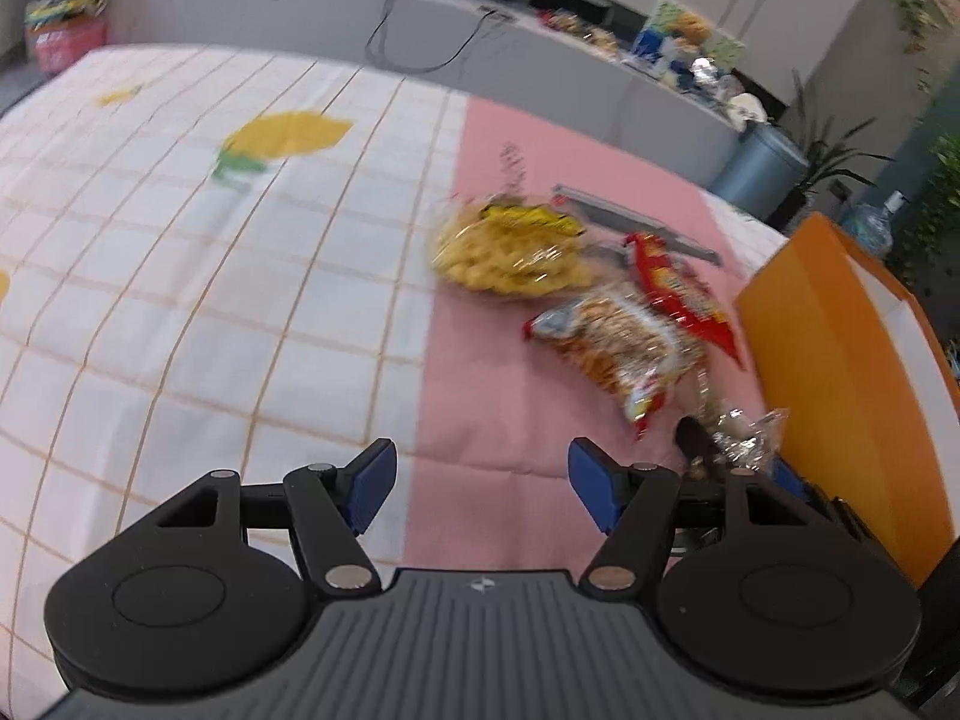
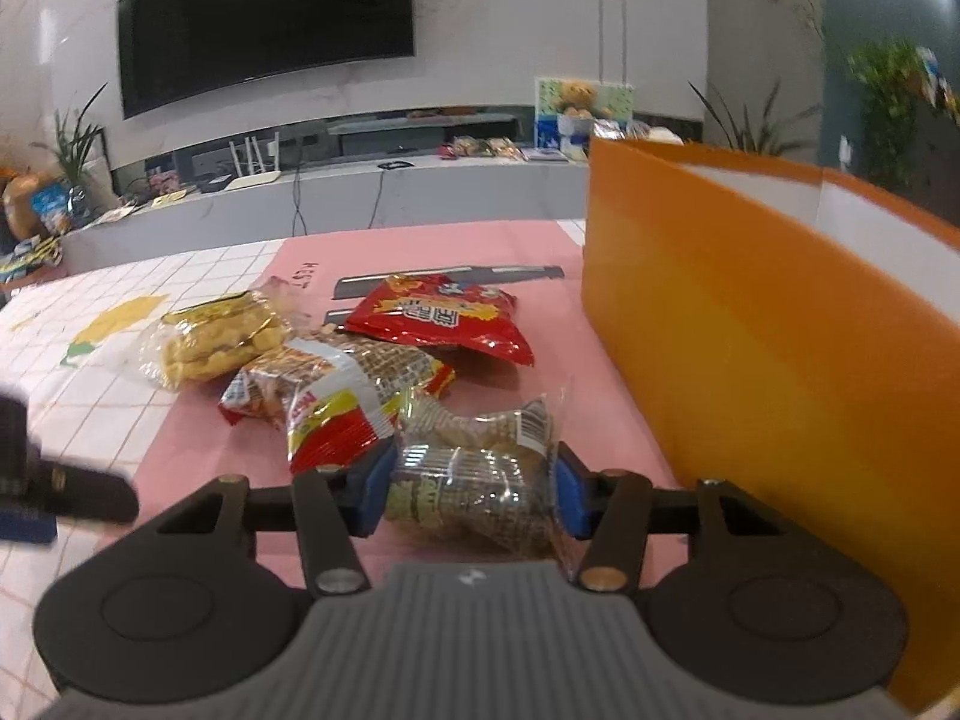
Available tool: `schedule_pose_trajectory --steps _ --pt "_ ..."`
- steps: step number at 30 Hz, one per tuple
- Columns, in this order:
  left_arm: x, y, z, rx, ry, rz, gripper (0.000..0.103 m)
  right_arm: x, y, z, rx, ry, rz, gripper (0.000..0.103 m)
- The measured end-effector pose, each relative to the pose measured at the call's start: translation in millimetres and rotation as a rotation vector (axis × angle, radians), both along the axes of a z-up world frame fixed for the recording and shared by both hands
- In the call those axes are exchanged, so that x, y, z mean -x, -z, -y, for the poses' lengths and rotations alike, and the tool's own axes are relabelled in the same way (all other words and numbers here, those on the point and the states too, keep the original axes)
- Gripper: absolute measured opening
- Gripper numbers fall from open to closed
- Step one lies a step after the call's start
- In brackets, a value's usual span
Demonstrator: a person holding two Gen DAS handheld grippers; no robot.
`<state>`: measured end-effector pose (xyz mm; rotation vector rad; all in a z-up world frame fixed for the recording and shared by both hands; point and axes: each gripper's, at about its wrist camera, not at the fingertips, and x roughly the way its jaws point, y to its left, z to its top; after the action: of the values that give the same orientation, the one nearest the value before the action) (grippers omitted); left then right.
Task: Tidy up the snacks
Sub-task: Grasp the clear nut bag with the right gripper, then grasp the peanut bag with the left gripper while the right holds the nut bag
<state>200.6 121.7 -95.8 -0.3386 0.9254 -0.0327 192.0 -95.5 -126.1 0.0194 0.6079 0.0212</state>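
Several snack packets lie on the pink part of the tablecloth. A clear bag of yellow puffs (image 1: pixel 510 249) (image 2: pixel 210 342) lies farthest left, a clear packet with red ends (image 1: pixel 624 348) (image 2: pixel 336 387) in the middle, and a red packet (image 1: pixel 684 294) (image 2: pixel 438 318) behind it. My right gripper (image 2: pixel 471 489) has its jaws around a clear packet of brown snacks (image 2: pixel 480 474) (image 1: pixel 741 429), beside the orange box (image 2: pixel 750 348) (image 1: pixel 840 360). My left gripper (image 1: pixel 483 486) is open and empty over the cloth, left of the packets.
A checked white cloth with yellow lemon prints (image 1: pixel 288 135) covers the table to the left. A grey strip (image 2: pixel 450 276) lies behind the packets. A grey counter (image 2: pixel 336 192) with cables and more snacks stands beyond the table, under a wall TV (image 2: pixel 264 18).
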Motion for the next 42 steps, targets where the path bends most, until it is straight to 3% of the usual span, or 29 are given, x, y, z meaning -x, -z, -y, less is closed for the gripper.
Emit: schedule_pose_trajectory --steps 10,20,22,26,28,33,37,42 --pt "-15.9 -25.9 19.2 -0.041 0.089 0.089 0.079 7.0 -2.0 14.9 -0.045 -0.007 -0.039 0.047" --pt "-70.0 -25.5 77.5 -0.2 0.256 0.013 0.08 12.0 1.2 20.7 -0.068 -0.05 -0.055 0.048" --pt "-79.8 -20.3 77.5 -0.161 0.223 -0.031 0.08 12.4 1.4 20.6 -0.065 -0.053 -0.053 0.048" --pt "-95.1 -8.3 59.8 0.013 0.106 -0.136 0.08 11.1 2.2 18.9 -0.059 -0.055 -0.052 0.049" --pt "-100.3 -6.3 53.1 0.048 0.072 -0.154 0.08 10.3 3.0 18.4 -0.058 -0.056 -0.051 0.05" --pt "-116.3 -6.2 53.1 0.097 -0.027 -0.195 0.08 10.4 4.0 18.5 -0.062 -0.052 -0.049 0.051" --pt "-133.3 4.7 66.5 0.049 -0.141 -0.307 0.08 9.5 4.2 20.3 -0.074 -0.05 -0.051 0.051" --pt "-140.5 15.1 81.1 0.053 -0.195 -0.328 0.086 9.1 5.8 22.2 -0.084 -0.053 -0.048 0.052"
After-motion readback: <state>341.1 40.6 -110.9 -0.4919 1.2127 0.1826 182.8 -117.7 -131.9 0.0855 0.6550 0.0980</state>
